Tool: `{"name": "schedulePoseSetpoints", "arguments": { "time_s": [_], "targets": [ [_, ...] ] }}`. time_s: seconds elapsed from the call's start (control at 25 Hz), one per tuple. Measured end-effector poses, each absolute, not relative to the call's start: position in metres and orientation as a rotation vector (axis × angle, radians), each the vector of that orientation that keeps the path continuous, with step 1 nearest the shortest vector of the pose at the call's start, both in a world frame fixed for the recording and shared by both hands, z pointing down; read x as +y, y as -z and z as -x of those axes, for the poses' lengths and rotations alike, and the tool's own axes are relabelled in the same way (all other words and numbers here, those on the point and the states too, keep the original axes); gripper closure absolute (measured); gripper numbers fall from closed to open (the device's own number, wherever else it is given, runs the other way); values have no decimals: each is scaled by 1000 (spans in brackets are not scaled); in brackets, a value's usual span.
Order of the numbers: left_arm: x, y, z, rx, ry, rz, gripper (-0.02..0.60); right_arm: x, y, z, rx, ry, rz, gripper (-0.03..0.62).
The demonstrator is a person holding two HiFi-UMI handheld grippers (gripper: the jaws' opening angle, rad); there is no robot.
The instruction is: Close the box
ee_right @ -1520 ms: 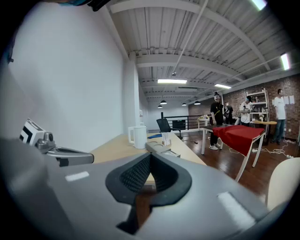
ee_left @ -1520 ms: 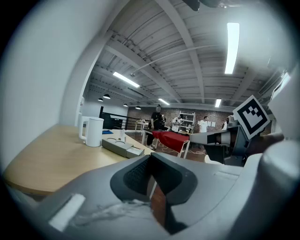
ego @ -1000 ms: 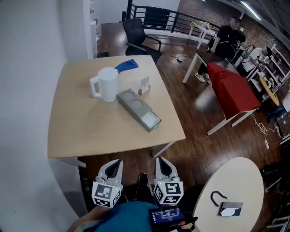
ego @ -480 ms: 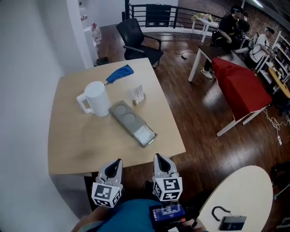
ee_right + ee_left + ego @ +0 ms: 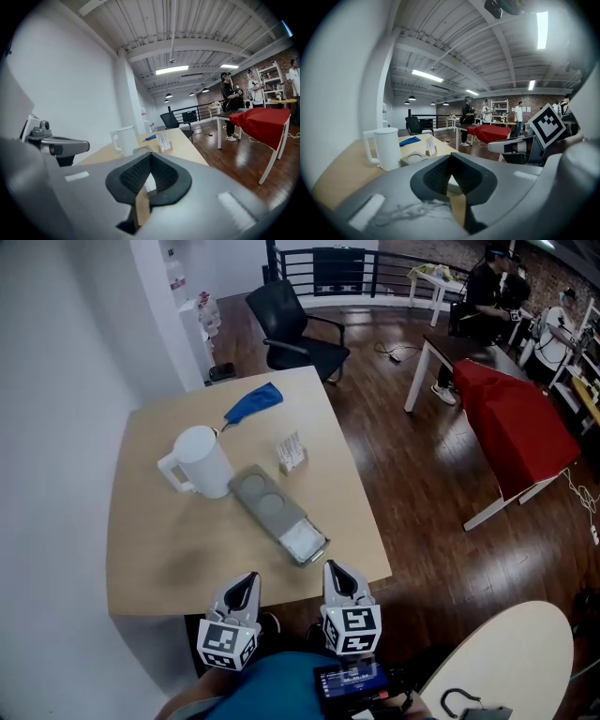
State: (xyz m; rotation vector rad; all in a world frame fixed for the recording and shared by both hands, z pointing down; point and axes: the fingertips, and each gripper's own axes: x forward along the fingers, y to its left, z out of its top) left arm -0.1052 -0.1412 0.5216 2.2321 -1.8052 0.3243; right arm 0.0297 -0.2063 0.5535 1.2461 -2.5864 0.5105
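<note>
The left gripper [image 5: 246,581] has its jaws pressed together, the dark pads meeting at the tips with nothing between them. The right gripper [image 5: 336,570] is the same, closed on nothing. The two grippers hang side by side just off the near edge of the wooden table [image 5: 159,549]. Both point toward it and touch none of the things on it.

Four things stand on the table: one box, one pitcher, one card stand and one cloth.

The box [image 5: 278,514] lies right of the table's middle, toward the near edge and apart from both grippers. It is long and narrow. Its long axis runs on a diagonal, from the far left beside the pitcher to the near right, so its near end points roughly at the right gripper. It is grey, with two round recesses in the top of its far half. Its near end is open and shows something white inside. From this height it is hard to tell whether that is a tray slid out or a lid drawn back.

The white pitcher [image 5: 199,461] stands upright just beside the box's far end, its handle to the left. The card stand [image 5: 292,453] holds white cards on edge, near the box's far right side. The blue cloth [image 5: 253,401] lies crumpled by the far edge.
</note>
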Motion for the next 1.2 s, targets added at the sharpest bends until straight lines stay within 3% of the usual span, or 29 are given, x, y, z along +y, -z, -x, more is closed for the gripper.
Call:
{"name": "schedulePoseSetpoints", "arguments": {
  "time_s": [1.2],
  "targets": [
    [-248,-655,143,-1352,-562,-2277,592,-251,-722,-23,-1941,-906,-1265,602]
  ]
}}
